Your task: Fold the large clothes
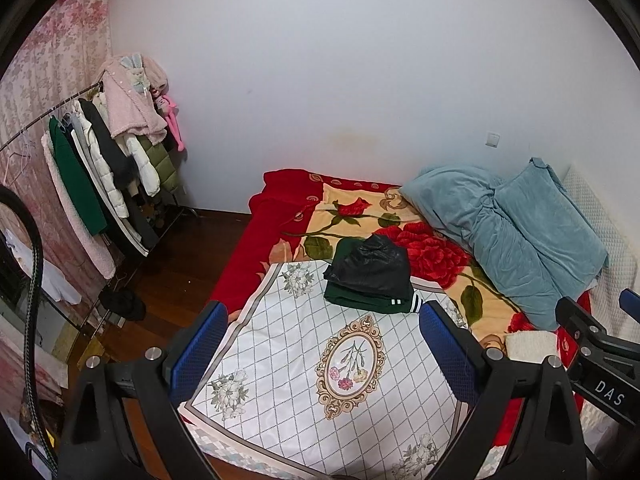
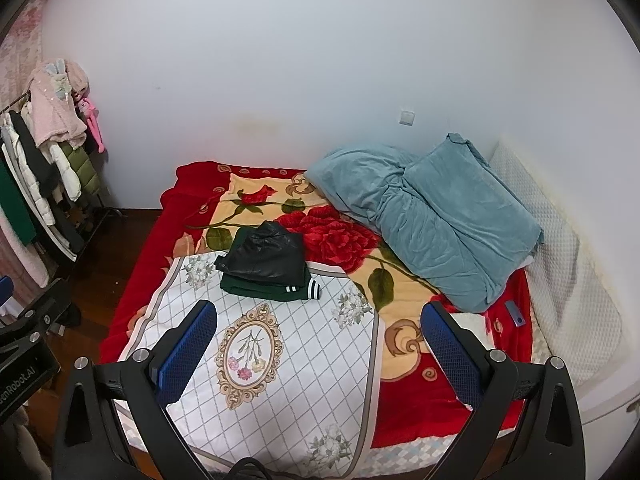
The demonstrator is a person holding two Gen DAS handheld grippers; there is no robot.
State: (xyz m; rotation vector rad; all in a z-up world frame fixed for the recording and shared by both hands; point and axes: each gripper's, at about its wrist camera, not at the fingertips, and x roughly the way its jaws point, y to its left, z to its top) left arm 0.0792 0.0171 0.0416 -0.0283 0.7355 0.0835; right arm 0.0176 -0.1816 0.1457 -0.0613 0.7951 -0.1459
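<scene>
A bed (image 2: pixel 420 400) covered with a red blanket (image 2: pixel 328 236) printed with large roses fills the middle of both views and is pushed against a white wall (image 2: pixel 280 60). A crumpled blue-grey duvet (image 2: pixel 440 216) is piled at the far right side of the bed, next to a white quilted headboard (image 2: pixel 560 260). A white cloth (image 2: pixel 280 344) with a diamond grid and an oval flower picture in the centre is spread flat over the near part of the blanket. At the far edge of this cloth a small stack of folded clothes is placed: a black jacket (image 2: pixel 266 256) is laid on top of a dark green garment (image 2: pixel 268 290) with white stripes on its cuff. A clothes rack (image 1: pixel 100 168) with hanging coats is seen on the left, standing on the dark wooden floor (image 1: pixel 172 264) in front of a pink curtain (image 1: pixel 52 60). The left gripper (image 1: pixel 320 356) is held above the near part of the white cloth with its blue-padded fingers (image 1: pixel 198 348) wide apart, and nothing is held between them. The right gripper (image 2: pixel 320 356) is held in the same way, its fingers (image 2: pixel 450 354) spread apart and empty, well apart from the stack. A small white folded towel (image 1: pixel 530 346) is lying near the right fingers, and a small blue object (image 2: pixel 514 313) is lying on the blanket beside the duvet. A white switch (image 2: pixel 407 117) is fixed on the wall.
</scene>
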